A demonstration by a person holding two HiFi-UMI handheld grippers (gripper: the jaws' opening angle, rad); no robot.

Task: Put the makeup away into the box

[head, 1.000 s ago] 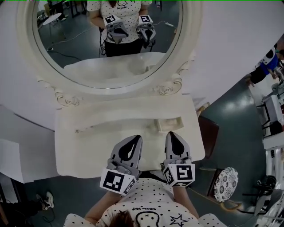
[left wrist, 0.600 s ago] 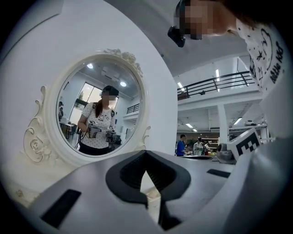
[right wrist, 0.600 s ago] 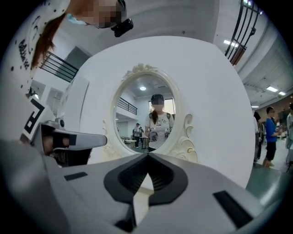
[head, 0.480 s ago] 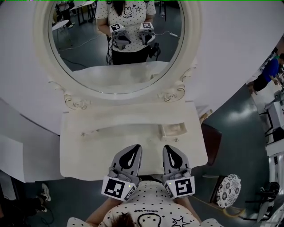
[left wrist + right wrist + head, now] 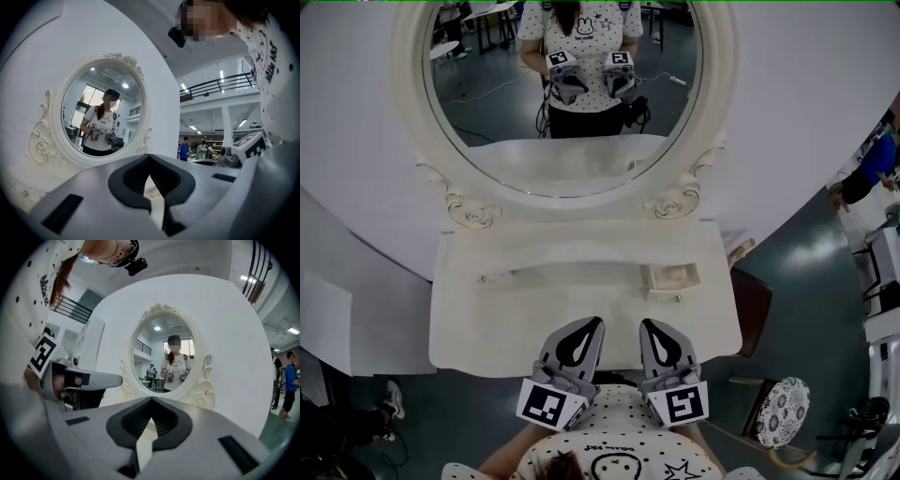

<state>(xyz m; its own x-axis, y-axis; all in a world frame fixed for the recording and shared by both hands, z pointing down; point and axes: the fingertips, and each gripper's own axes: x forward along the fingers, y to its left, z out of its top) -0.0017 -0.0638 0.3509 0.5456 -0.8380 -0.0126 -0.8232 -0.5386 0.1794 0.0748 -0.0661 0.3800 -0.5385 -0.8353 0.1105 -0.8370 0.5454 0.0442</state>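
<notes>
Cream table [image 5: 487, 330] stands against a white wall, with an oval mirror [image 5: 565, 141] above it. The person stands at the near edge, a gripper in each hand, side by side and apart, both pointing level toward the mirror.

Left gripper [image 5: 589, 324]: in its own view [image 5: 149, 158] the jaws meet at the tips and nothing is between them. Only the tabletop shows through the gap behind the tips.

Right gripper [image 5: 649, 324]: the same in its own view [image 5: 151, 400], with jaws together and nothing held. Both tips hang over the near part of the table, touching nothing.

Box [image 5: 671, 277]: small, cream and open-topped, on the right part of the tabletop below the mirror's right scroll, well ahead of the right gripper.

A small dark item [image 5: 677, 299] lies just in front of the box. A second speck [image 5: 483, 278] lies far left on the tabletop. Both are too small to tell what they are.

The mirror reflects the person with both grippers.
</notes>
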